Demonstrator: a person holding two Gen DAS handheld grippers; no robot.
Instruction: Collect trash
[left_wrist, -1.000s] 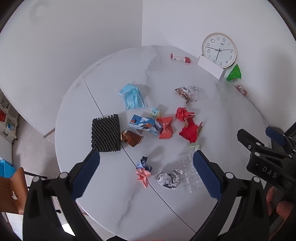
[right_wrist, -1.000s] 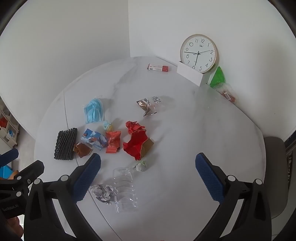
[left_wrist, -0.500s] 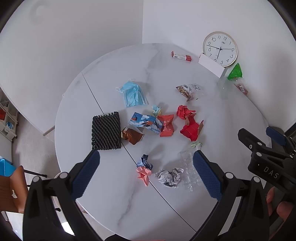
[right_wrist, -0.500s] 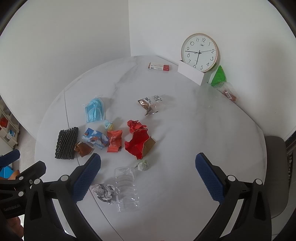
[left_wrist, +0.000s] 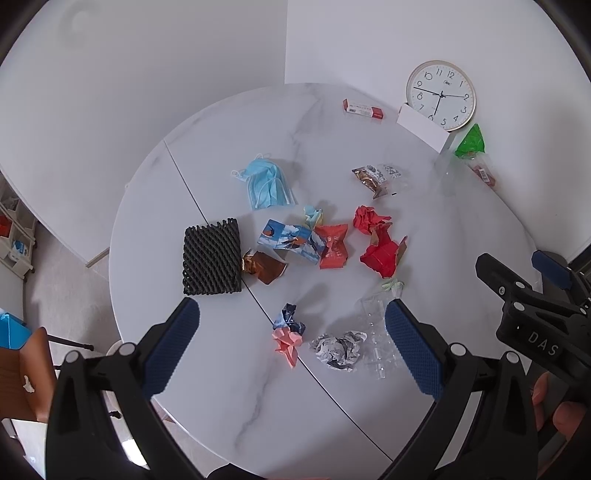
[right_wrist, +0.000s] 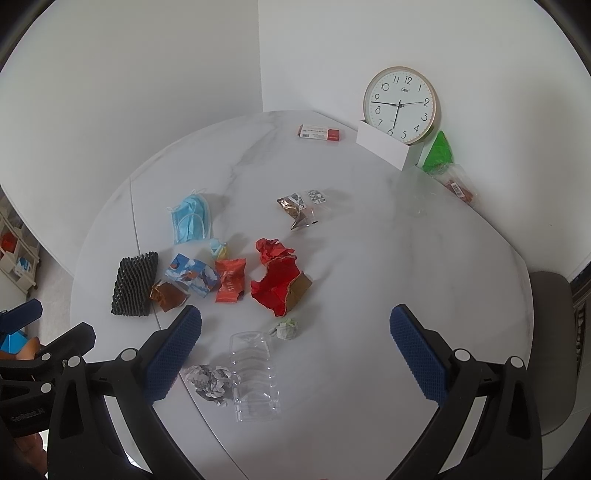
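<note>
Trash lies scattered across the round white marble table (left_wrist: 221, 387): a blue face mask (left_wrist: 267, 184), a black foam net (left_wrist: 211, 256), a blue printed wrapper (left_wrist: 291, 240), an orange-red wrapper (left_wrist: 334, 245), red crumpled paper (left_wrist: 382, 249), a brown wrapper (left_wrist: 264, 266), a pink and dark wad (left_wrist: 290, 334), a crumpled newspaper ball (left_wrist: 338, 349) and a clear plastic tray (right_wrist: 253, 376). My left gripper (left_wrist: 291, 345) hovers open high above the near trash. My right gripper (right_wrist: 295, 349) is open too, above the clear tray and a small green wad (right_wrist: 286, 328).
A wall clock (right_wrist: 400, 105) leans behind a white box (right_wrist: 384, 146) at the table's far edge, with a small red and white box (right_wrist: 319, 133) to its left and a green bag (right_wrist: 439, 149) to its right. A grey chair (right_wrist: 552, 350) stands at the right.
Both grippers have risen slightly and drawn back, so the table looks a little smaller and farther. Nothing on the table has moved.
</note>
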